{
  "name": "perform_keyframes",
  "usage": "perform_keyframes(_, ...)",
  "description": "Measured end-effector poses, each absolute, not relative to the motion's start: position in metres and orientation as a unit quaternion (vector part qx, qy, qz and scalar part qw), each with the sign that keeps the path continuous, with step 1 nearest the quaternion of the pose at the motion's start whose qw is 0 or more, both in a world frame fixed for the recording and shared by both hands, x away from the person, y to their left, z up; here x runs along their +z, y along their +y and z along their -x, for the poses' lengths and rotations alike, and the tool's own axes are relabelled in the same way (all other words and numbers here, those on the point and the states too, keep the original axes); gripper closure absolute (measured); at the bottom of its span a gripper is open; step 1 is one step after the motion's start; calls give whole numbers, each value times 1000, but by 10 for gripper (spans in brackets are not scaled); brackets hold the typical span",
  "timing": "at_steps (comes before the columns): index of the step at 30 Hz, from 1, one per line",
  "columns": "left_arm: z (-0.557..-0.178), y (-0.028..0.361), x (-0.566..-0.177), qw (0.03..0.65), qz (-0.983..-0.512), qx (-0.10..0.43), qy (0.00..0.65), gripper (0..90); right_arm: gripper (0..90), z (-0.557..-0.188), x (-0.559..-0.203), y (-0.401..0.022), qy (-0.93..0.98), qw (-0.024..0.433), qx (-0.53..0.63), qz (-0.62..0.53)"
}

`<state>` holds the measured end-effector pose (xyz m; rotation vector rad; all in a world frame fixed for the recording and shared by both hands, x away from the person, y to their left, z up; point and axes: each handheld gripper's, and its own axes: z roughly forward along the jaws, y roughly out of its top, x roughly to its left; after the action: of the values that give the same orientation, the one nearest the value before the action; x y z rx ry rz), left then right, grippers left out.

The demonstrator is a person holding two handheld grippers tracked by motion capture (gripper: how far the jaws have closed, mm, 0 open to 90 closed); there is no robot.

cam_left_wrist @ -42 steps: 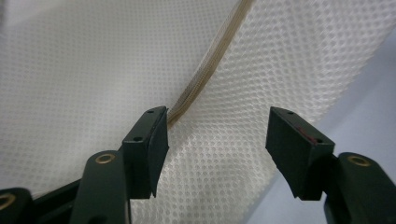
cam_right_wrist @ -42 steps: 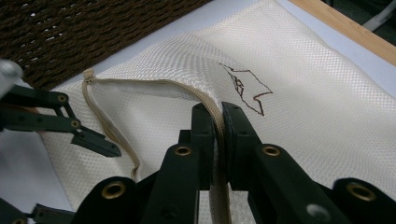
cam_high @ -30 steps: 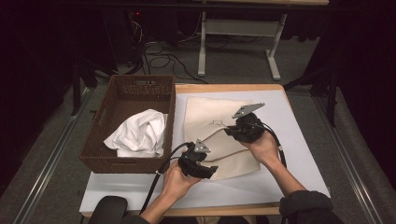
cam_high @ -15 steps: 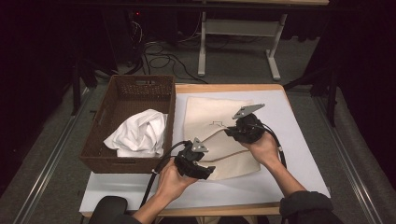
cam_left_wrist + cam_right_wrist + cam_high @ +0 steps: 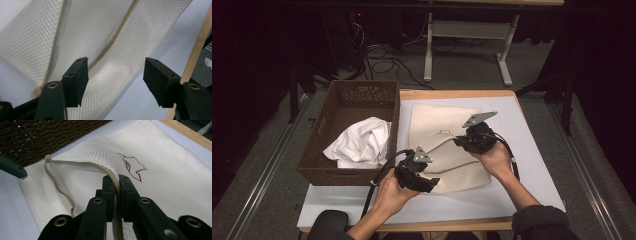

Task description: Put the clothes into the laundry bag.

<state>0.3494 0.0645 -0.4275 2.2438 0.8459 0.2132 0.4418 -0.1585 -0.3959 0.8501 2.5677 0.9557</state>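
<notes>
Dark floor surrounds the pale counter [image 5: 532, 165]; a cream mesh laundry bag [image 5: 437, 127] lies between both tools, white cloth [image 5: 362, 142] unloaded in the wicker basket [image 5: 362, 92] beyond. Left tool [image 5: 115, 75] gapes, empty, above the bag's mouth. Right tool [image 5: 117, 185] pinches its hem, so loading probably remains.

The left gripper [image 5: 428, 181] is hovering near the table's front with jaws parted, while the right gripper [image 5: 460, 141], farther off, is clamping its jaws tight.
</notes>
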Motion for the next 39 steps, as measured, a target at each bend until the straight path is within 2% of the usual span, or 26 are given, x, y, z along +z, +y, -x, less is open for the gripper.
perform_keyframes(16, -346, 76, -417, 342, -874, 99, 330, 371, 850, -442, -396, -160, 886, 138, 332, -293)
perform_keyframes(39, -351, 106, -382, 344, -859, 148, 349, 368, 851, -442, -396, -160, 887, 139, 329, -293)
